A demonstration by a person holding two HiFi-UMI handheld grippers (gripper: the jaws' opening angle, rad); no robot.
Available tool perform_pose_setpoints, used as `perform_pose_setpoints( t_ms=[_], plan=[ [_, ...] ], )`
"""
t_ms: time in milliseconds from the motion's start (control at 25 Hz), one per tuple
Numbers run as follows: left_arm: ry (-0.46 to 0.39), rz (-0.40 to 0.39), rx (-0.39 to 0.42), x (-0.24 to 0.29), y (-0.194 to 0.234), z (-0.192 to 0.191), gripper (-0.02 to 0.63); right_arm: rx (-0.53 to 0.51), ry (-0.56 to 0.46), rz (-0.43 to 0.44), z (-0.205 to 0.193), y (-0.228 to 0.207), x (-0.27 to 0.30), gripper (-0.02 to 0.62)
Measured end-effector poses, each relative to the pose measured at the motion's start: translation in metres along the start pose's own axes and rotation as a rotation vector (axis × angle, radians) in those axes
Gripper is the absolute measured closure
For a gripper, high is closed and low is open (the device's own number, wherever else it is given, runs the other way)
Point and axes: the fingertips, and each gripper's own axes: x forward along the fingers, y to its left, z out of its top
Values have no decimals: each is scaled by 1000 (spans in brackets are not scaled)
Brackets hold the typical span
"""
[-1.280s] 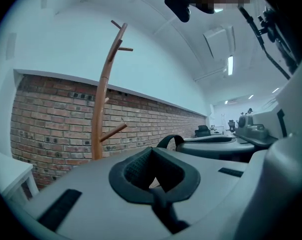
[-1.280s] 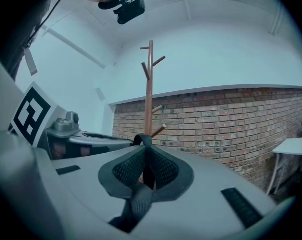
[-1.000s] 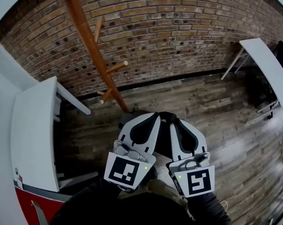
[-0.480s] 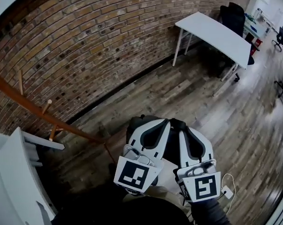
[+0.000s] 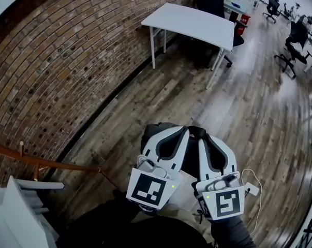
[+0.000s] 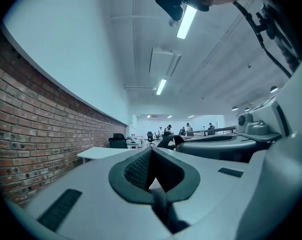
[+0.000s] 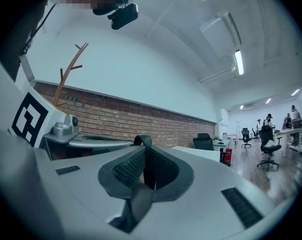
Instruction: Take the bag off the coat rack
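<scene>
Off the peg: the bag (image 5: 190,156) hangs well apart from the coat rack (image 5: 47,163), up and to the right of its slanting wooden pole in the head view, slung between two hand-held grippers that are level and side by side. The left hand-held gripper (image 5: 165,133), the one nearer the rack, has its jaws closed on the bag's black strap (image 6: 163,211). The right hand-held gripper (image 5: 210,142), on the side away from the rack, is likewise clamped on black webbing that runs back out of its pads along the gripper's own line. A loop of strap arches across both tips at the end farthest from the rack, so its long axis lies crosswise between the two. Neither hand is nearer, since the strap sits in both grips. The bag's dark body drops beneath them, mostly hidden, and probably hangs lengthwise toward the wood floor (image 5: 238,97). The lift off the rack appears done; what remains looks like setting the bag down
</scene>
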Motion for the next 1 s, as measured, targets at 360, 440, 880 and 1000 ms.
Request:
perform_pose_setpoints(
  t_ms=[360,440,880,1000],
  plan=[
    [20,-33,22,33,-38,-5,600,51,-29,-26,-4,-42,-20,563],
    [28,-31,28,37,-42,-4,600,48,-10,-38,-7,-49,-22,563],
    [12,-33,65,62,-37,7,600,45,-45,-50,1,-71,-7,563],
    [19,-29,49,73,-30,2,600,44,-42,-50,-2,-78,4,563]
  ],
)
